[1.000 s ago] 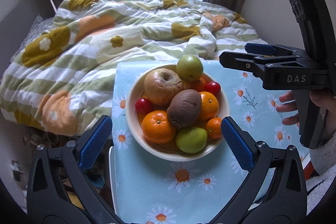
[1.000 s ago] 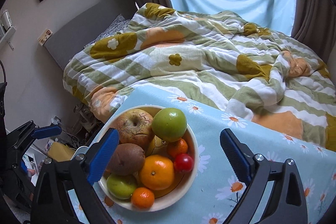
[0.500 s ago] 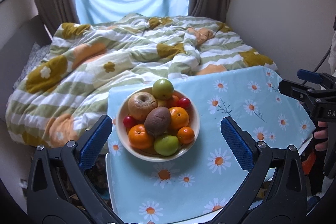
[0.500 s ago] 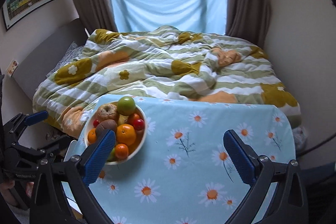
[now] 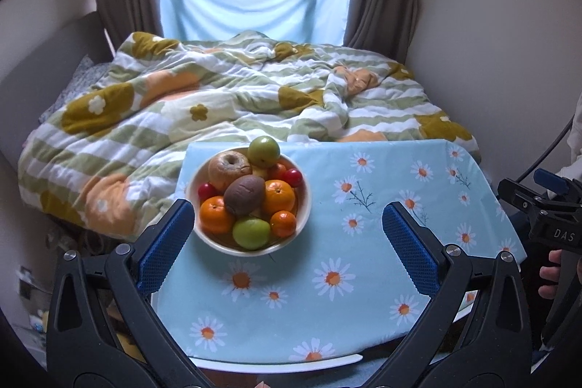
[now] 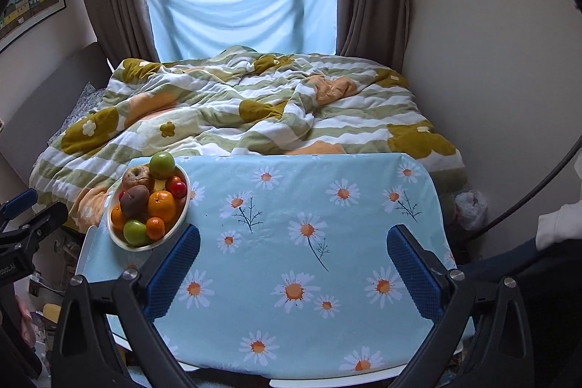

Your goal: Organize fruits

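Fruits point(image 5: 251, 195) heaped in a white bowl point(image 5: 305, 206) at the far left corner of the bench point(image 6: 327, 242), which is draped in a daisy-print cloth: oranges, green apples, a kiwi, cherry tomatoes and a wrinkled brown apple. Left tongs point(image 5: 287, 242) spread wide, empty, near the bowl. Right tongs point(image 6: 293, 270) likewise apart over bare cloth. Bed point(image 6: 254, 104) beyond.

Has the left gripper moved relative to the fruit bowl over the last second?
Yes. The left gripper has pulled back from the fruit bowl, which looks smaller, with far more daisy tablecloth visible.
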